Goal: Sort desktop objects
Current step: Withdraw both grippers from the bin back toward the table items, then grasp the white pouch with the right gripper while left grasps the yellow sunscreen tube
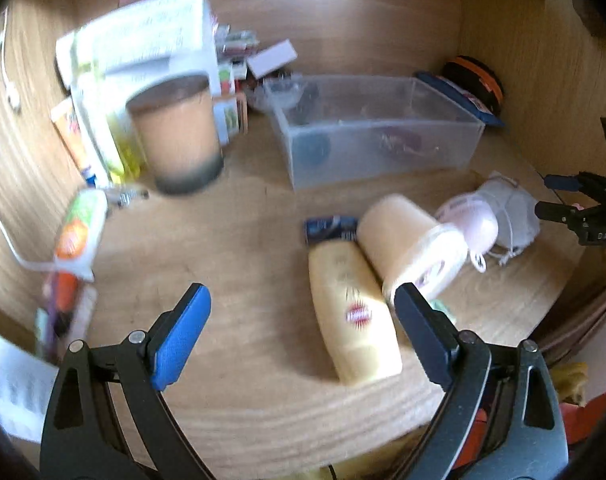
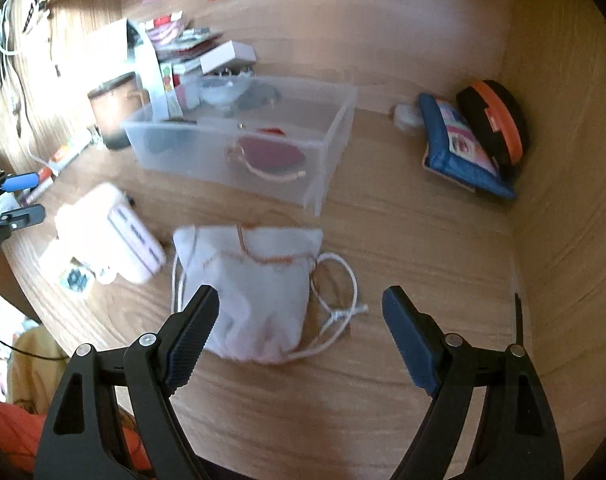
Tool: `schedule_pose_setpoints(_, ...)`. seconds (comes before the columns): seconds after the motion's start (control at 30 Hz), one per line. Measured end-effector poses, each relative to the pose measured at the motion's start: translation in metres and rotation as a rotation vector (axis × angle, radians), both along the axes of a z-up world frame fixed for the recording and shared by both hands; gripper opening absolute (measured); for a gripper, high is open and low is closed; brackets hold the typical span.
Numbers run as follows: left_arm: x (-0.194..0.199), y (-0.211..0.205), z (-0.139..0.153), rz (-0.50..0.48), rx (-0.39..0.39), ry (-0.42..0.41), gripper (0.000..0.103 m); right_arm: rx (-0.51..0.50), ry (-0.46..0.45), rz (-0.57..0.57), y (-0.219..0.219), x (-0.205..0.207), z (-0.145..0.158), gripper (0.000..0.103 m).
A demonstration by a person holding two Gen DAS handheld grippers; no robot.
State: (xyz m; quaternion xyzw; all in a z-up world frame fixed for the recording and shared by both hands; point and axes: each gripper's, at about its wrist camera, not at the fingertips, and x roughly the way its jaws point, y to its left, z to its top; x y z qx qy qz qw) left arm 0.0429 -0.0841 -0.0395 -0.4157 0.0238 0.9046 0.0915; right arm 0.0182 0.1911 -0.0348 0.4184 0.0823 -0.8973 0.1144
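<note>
My left gripper (image 1: 303,312) is open and empty above the wooden desk (image 1: 239,248). A yellow bottle (image 1: 353,316) lies just ahead between its fingers, next to a cream tub (image 1: 411,240) on its side. My right gripper (image 2: 299,312) is open and empty, with a white drawstring pouch (image 2: 247,284) lying between its fingers. A clear plastic bin (image 2: 243,136) stands further back and holds a red item; it also shows in the left wrist view (image 1: 379,128). The right gripper shows at the right edge of the left wrist view (image 1: 559,196).
A tan cup (image 1: 179,132), papers and small boxes stand at the back left. Tubes and packets (image 1: 79,232) lie along the left edge. A blue pouch (image 2: 459,148) and a black-orange disc (image 2: 495,120) lean in the back right corner. A pink round item (image 1: 475,224) lies beside the tub.
</note>
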Motion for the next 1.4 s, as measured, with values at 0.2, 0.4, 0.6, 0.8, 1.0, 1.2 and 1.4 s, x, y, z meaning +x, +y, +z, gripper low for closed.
schedule_pose_setpoints(0.2,-0.003,0.003,-0.018,0.004,0.015,-0.055,0.094,-0.031,-0.029,0.024,-0.005,0.003,-0.009,0.082)
schedule_pose_setpoints(0.4,-0.015,0.007,-0.032,0.001,0.057,-0.106,0.094,-0.052,-0.081,0.053,-0.016,-0.008,-0.026,0.082)
schedule_pose_setpoints(0.6,-0.021,0.014,-0.034,-0.024,0.014,-0.090,0.094,-0.108,-0.124,0.073,-0.021,-0.023,-0.037,0.082)
schedule_pose_setpoints(0.8,-0.027,0.025,-0.041,-0.027,-0.082,-0.081,0.092,-0.122,-0.135,0.095,-0.028,-0.032,-0.041,0.082)
schedule_pose_setpoints(1.0,-0.034,0.020,-0.044,-0.026,-0.052,-0.081,0.069,-0.069,-0.096,0.113,-0.039,-0.032,-0.044,0.081)
schedule_pose_setpoints(1.2,-0.030,0.026,-0.041,-0.052,-0.081,-0.054,0.048,-0.089,-0.067,0.118,-0.037,-0.029,-0.043,0.073)
schedule_pose_setpoints(1.4,-0.031,0.023,-0.038,-0.038,-0.083,-0.044,0.046,-0.146,-0.076,0.109,-0.032,-0.027,-0.040,0.068)
